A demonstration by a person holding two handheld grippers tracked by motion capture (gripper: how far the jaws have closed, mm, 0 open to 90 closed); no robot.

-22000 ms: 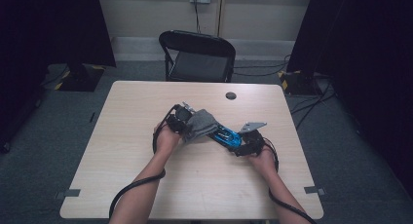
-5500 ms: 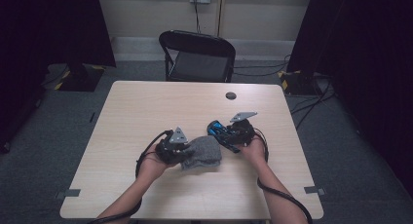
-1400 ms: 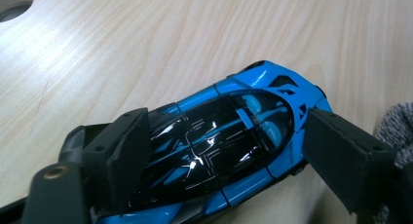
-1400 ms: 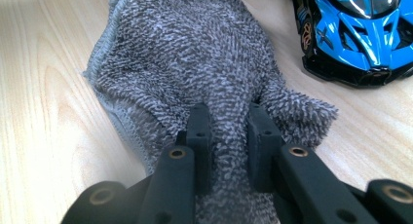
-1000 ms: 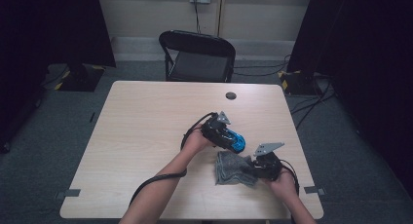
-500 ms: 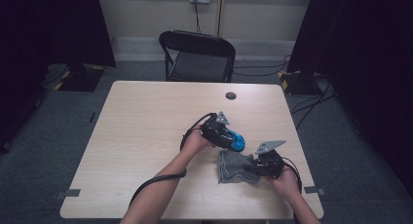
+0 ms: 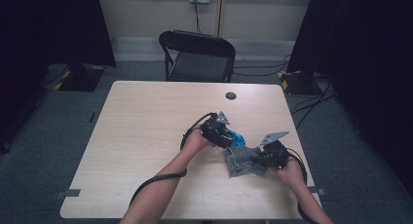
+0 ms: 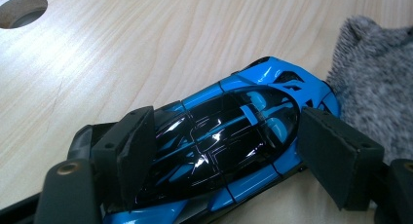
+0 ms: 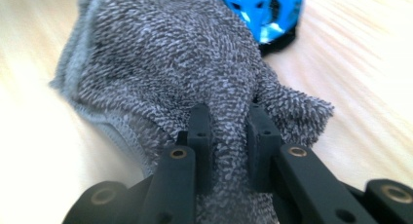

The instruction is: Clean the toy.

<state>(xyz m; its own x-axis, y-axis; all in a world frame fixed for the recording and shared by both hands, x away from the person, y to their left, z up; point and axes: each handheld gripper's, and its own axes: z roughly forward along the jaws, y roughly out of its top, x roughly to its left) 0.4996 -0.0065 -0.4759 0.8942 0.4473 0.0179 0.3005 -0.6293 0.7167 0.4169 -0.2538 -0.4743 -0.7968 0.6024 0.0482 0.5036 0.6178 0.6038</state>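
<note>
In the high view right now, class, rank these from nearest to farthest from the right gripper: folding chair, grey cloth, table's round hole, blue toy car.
1. grey cloth: pinched in the right gripper.
2. blue toy car: just beyond the cloth, between the left gripper's jaws.
3. table's round hole: near the far edge.
4. folding chair: behind the table.

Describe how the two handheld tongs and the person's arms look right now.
Both tongs, left and right, have black bodies and flat black rectangular pads on arms with brass-coloured screws. Each carries a grey three-cornered plate on top and trails a black cable. The forearms are bare; no sleeves show.
</note>
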